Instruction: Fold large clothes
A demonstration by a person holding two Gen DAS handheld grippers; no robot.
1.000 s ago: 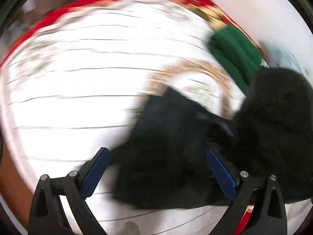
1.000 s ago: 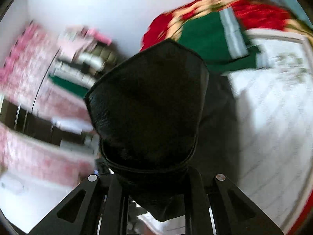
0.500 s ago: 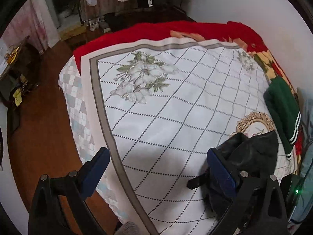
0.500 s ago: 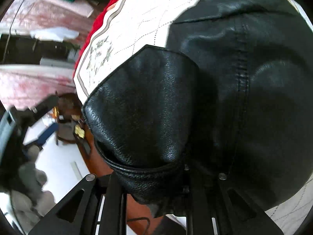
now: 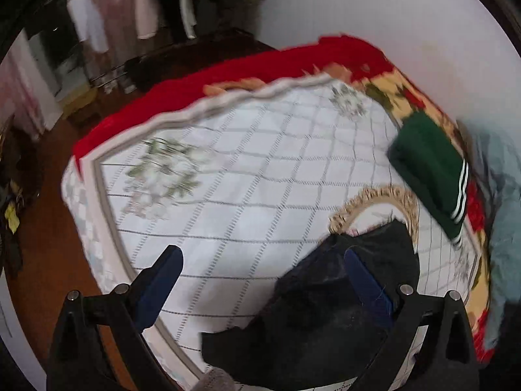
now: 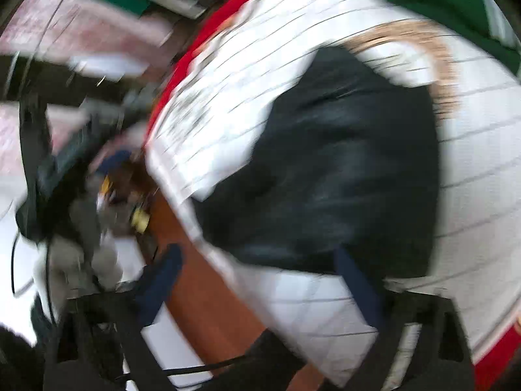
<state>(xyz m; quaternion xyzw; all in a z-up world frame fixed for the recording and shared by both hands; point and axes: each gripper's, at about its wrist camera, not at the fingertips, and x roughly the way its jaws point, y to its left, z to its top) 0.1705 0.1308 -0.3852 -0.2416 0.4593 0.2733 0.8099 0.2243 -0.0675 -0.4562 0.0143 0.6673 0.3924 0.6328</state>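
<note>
Here the black jacket lies bunched on the white quilted bedspread near its edge, while the left gripper and right gripper both gape wide, holding nothing.

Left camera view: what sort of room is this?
Most likely a bedroom: a bed with a white quilted cover, clothes hanging on a rail, and a folded green sweater beside a black jacket.

Bed with black jacket, green garment
</note>
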